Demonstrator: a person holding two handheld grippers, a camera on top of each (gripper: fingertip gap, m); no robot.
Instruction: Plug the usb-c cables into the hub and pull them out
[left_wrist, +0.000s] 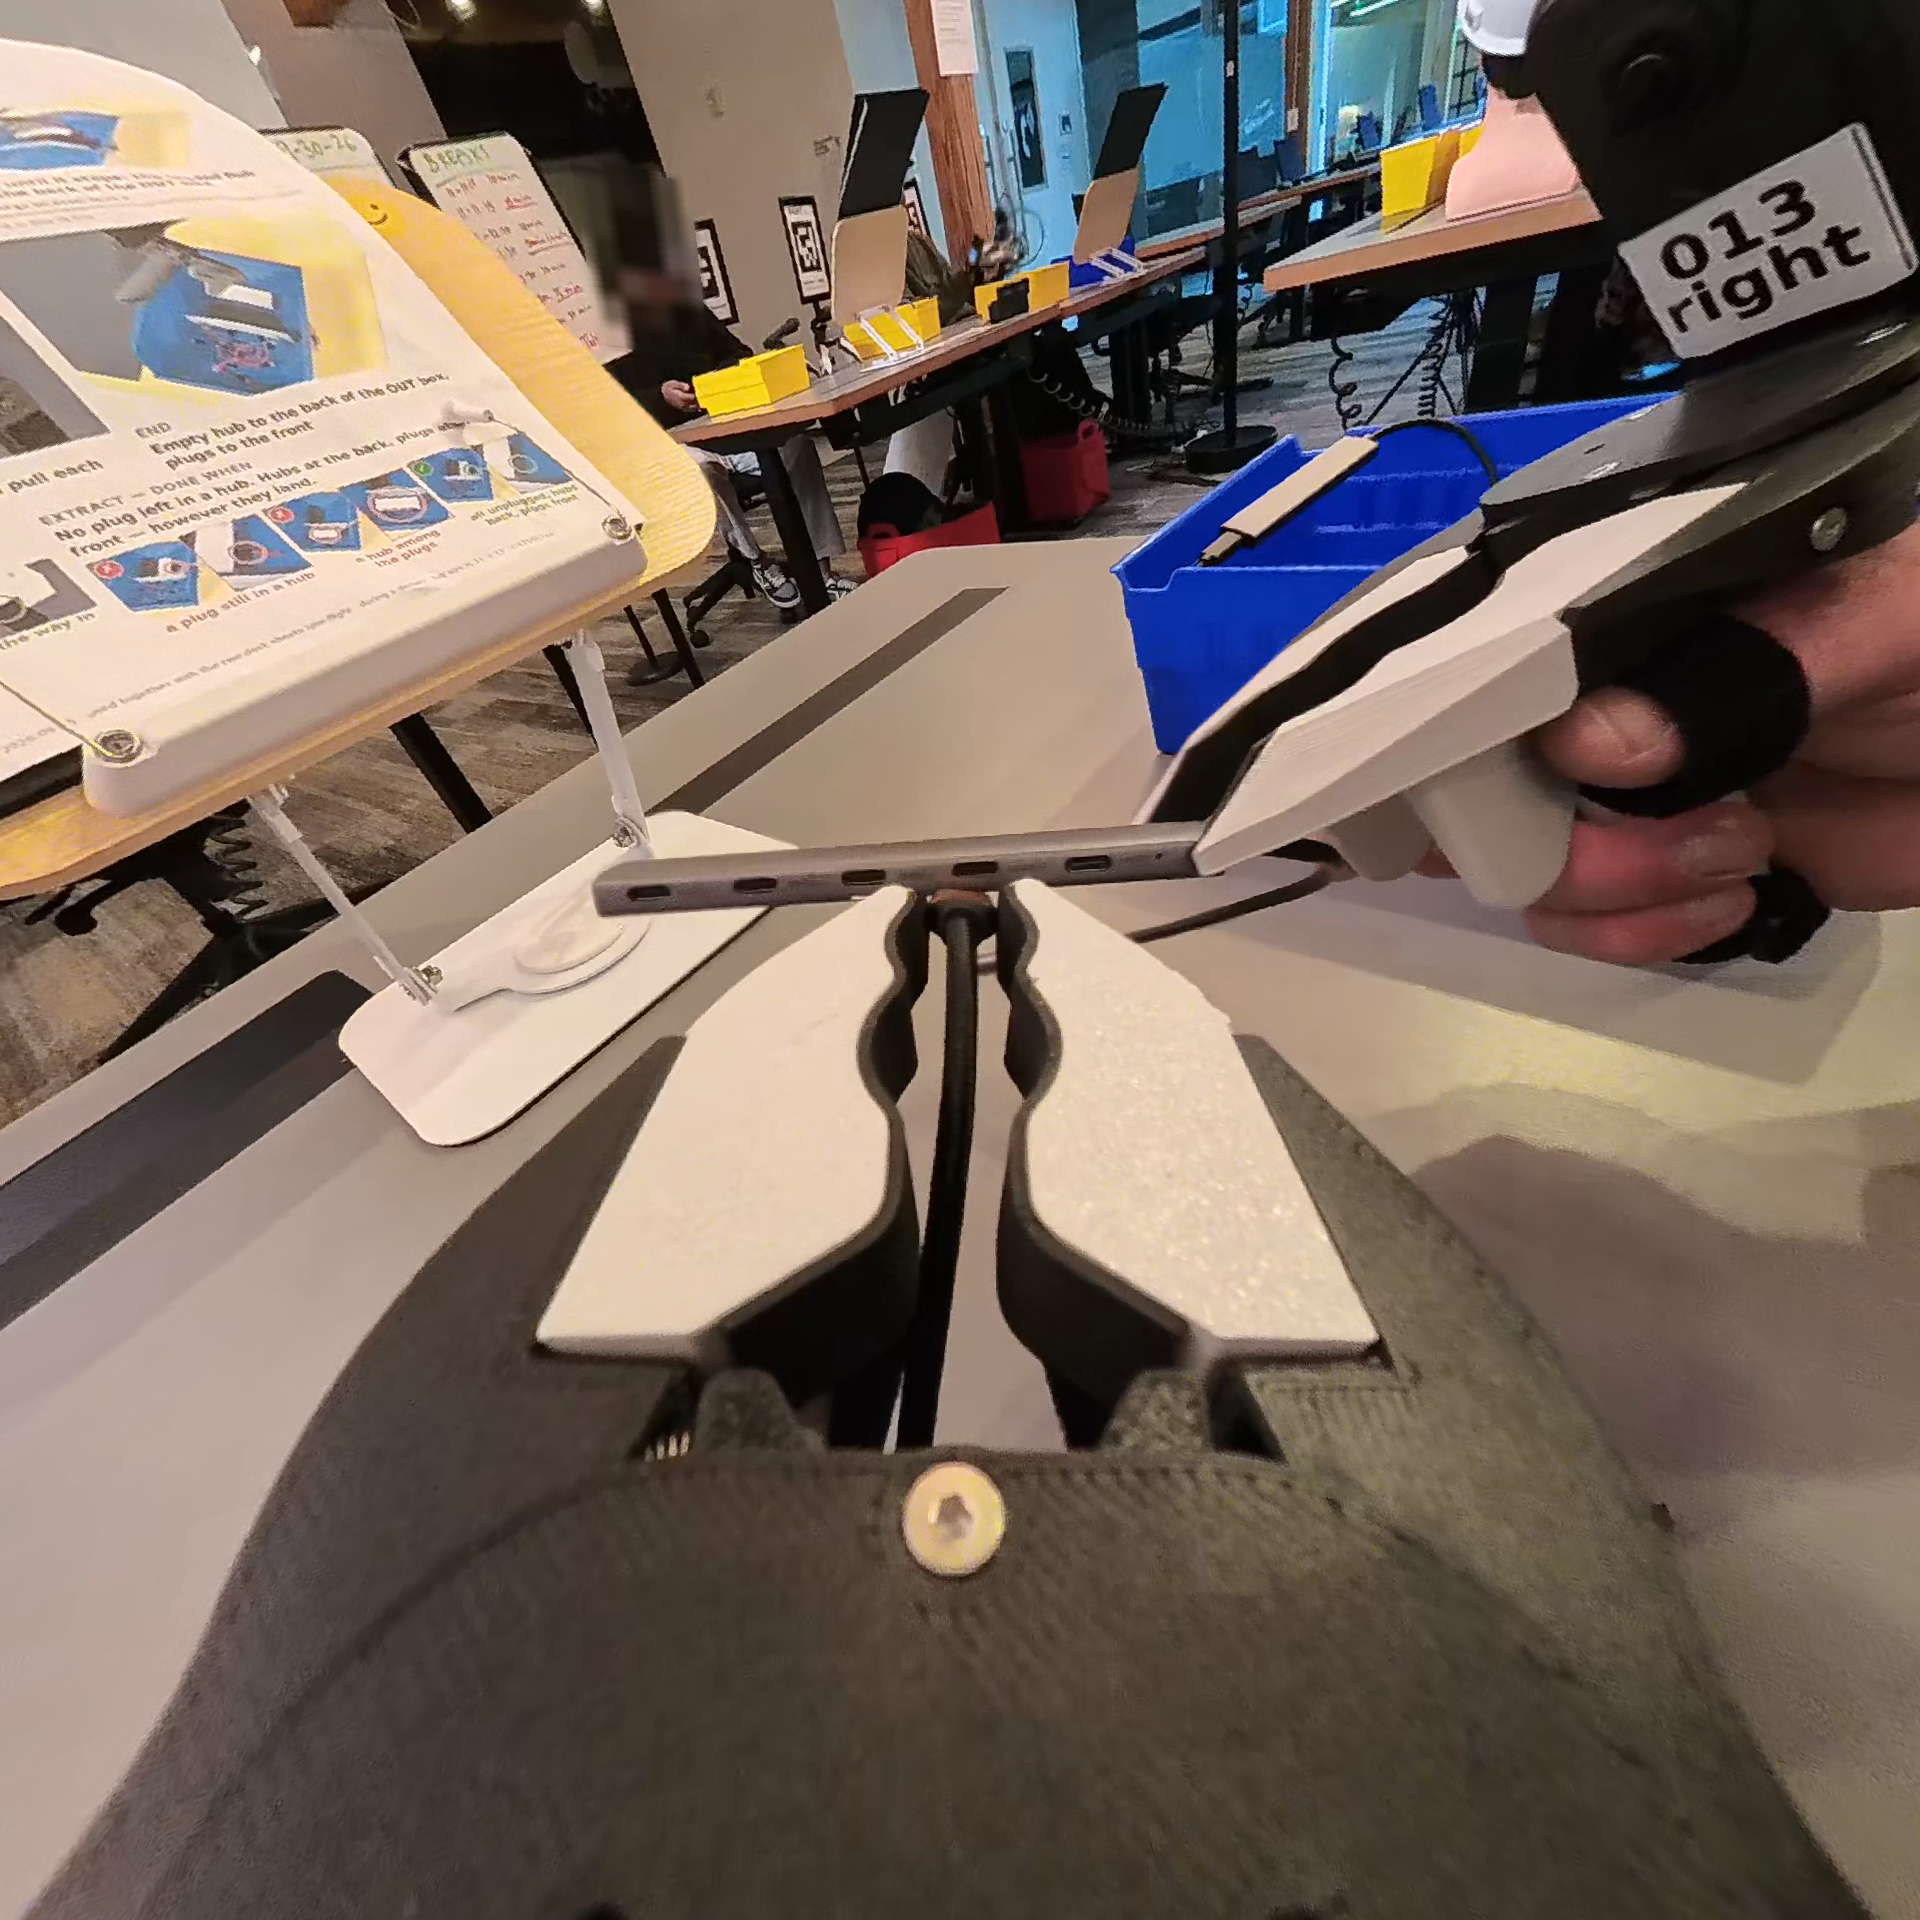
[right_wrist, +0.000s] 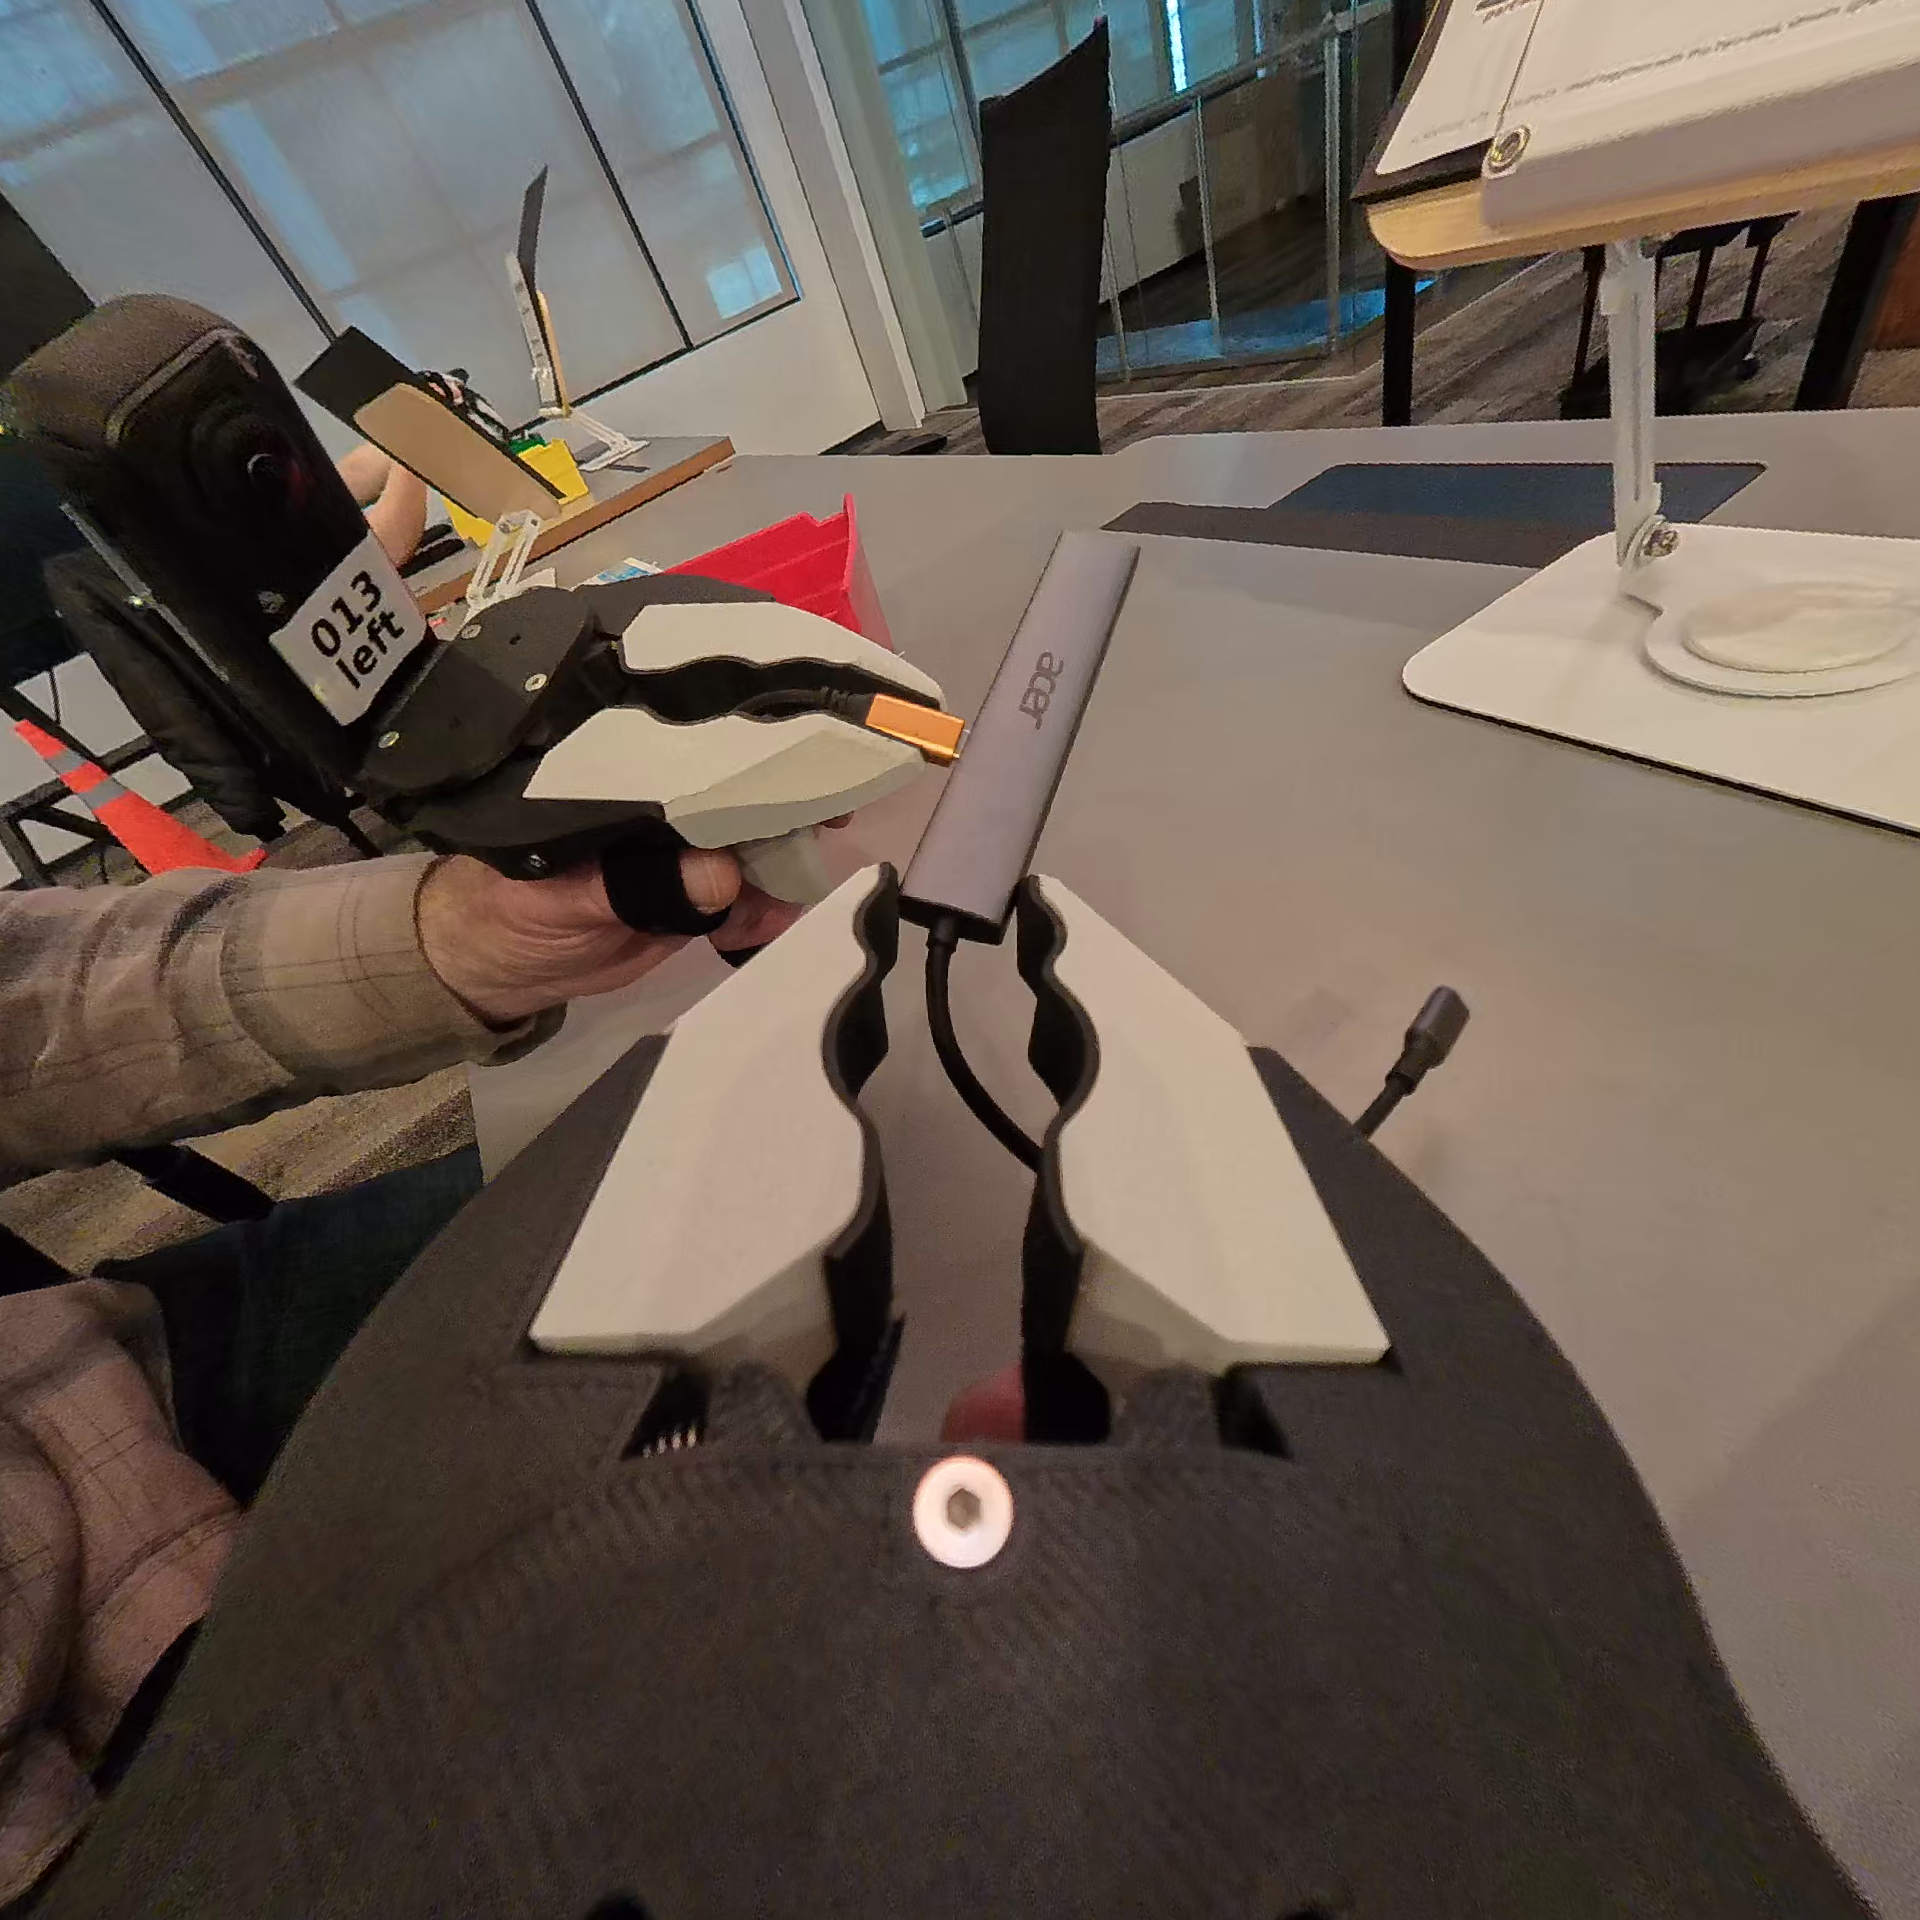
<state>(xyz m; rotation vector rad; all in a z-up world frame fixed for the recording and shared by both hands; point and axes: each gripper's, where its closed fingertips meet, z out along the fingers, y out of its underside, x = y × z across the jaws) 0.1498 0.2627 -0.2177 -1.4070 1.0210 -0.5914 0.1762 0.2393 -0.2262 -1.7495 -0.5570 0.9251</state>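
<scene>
- Left wrist view: the left tongs (left_wrist: 956, 904) are clamping a black cable's orange plug (left_wrist: 954, 902), its tip meeting the grey usb-c hub (left_wrist: 894, 881) at a port in mid-row; pushing straight in, without twisting, looks best.
- Right wrist view: the right tongs (right_wrist: 951, 904) are pinching the hub's cable end, holding it above the counter (right_wrist: 1455, 935); bracing firmly against the push should help.

- Left gripper (right_wrist: 940, 732) — white fingers, black wavy pads, black body, white label.
- Right gripper (right_wrist: 951, 914) — same build, silver screw.
- Plaid sleeve (right_wrist: 208, 997), black finger strap.
</scene>
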